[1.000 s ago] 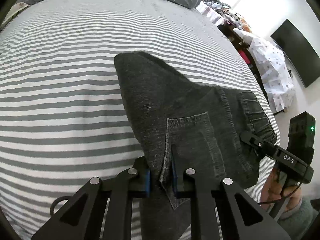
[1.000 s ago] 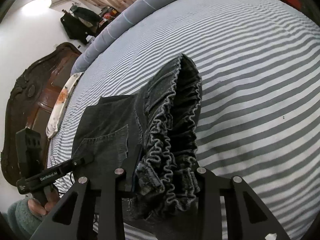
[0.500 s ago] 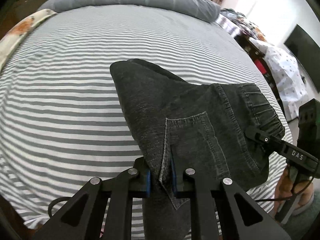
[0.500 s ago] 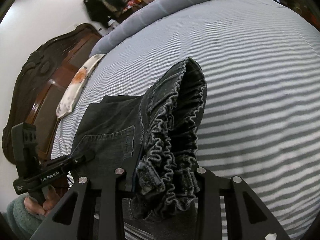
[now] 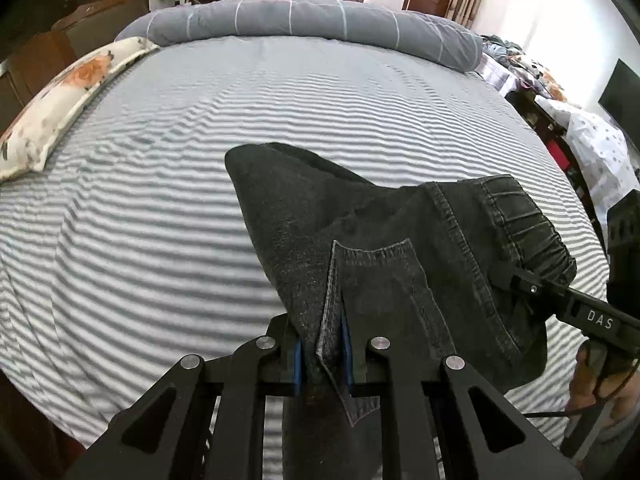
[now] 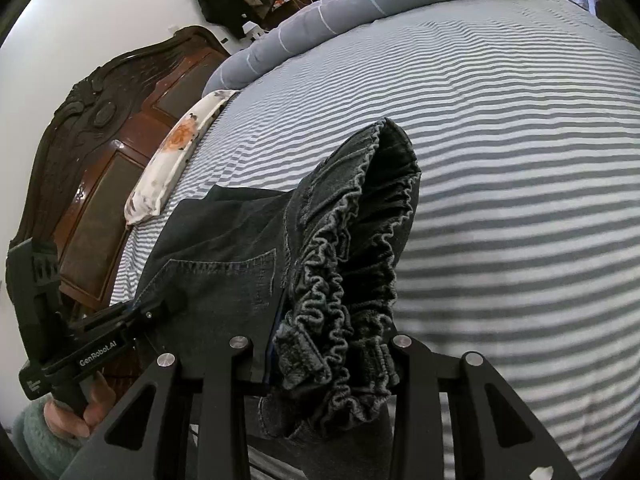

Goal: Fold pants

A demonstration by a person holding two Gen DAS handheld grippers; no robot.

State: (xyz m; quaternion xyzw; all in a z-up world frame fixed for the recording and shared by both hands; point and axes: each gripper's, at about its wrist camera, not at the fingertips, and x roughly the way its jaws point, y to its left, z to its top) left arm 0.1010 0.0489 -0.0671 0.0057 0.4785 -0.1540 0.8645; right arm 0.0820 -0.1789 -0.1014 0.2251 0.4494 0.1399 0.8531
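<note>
Striped grey-and-white bedding [image 5: 168, 208] filled most of both frames, with one long grey bolster [image 5: 304, 20] across the top of the left wrist view and one floral pillow [image 5: 60, 104] at its upper left. We counted one carved dark wooden headboard [image 6: 100, 140] at the left of the right wrist view, and one dark screen [image 5: 618, 92] at the right edge of the left wrist view.

We had one pair of dark grey denim pants [image 5: 400, 248], bunched and lifted, filling the lower centre of each frame with the bedding behind them. We saw one patch pocket [image 5: 376, 276] on them, just above our left gripper [image 5: 322, 354]. That gripper's two fingers were clamped together on a fold of denim at the pocket's edge, and one of its blue pads [image 5: 297, 366] showed beside the cloth.

Our right gripper [image 6: 328, 364] sat at the lower centre of its own view, and its fingers were pinched on the gathered elastic waistband [image 6: 344, 280], which ruffled up over them. Each gripper also appeared once in the other's view, at the frame edge, gripping the same garment.
</note>
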